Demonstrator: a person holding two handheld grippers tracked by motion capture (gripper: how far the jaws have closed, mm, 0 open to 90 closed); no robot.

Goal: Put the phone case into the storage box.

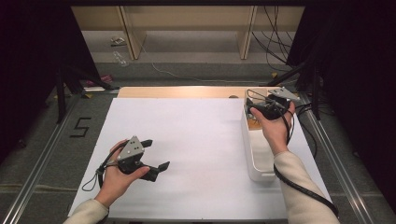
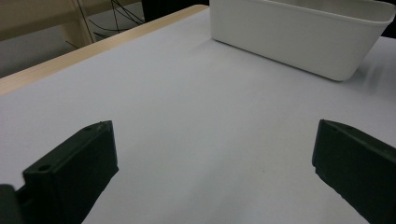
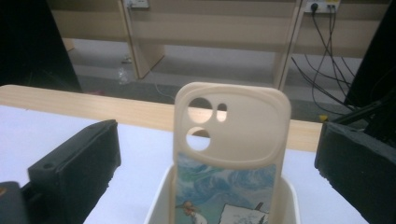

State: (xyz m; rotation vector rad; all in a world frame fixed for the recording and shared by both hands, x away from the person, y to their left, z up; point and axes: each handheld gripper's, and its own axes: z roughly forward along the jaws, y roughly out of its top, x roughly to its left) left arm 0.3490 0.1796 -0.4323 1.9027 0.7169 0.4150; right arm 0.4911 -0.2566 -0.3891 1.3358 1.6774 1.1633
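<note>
Left hand low on the white table sheet, near-left area, holding the left two-jaw black gripper with grey three-cornered plate on top. Jaws spread wide, nothing between them; bare white sheet in the gap in the left gripper view. Pointing across the table toward the long white plastic bin, well apart from it.

Right hand at the far right, over the far end of the same white bin, which sits along the right edge of the sheet. Right black gripper held above the bin's far end. Jaws wide apart in the right gripper view, not touching anything.

Beige soft phone case with camera cut-outs and a printed blue picture on the lower part standing upright in the bin, between the two open jaws but clear of both. Lower end of the case cut off by the frame, so resting point not visible.

Light wood table edge beyond the sheet; grey floor, wooden shelving legs and black cables behind.
</note>
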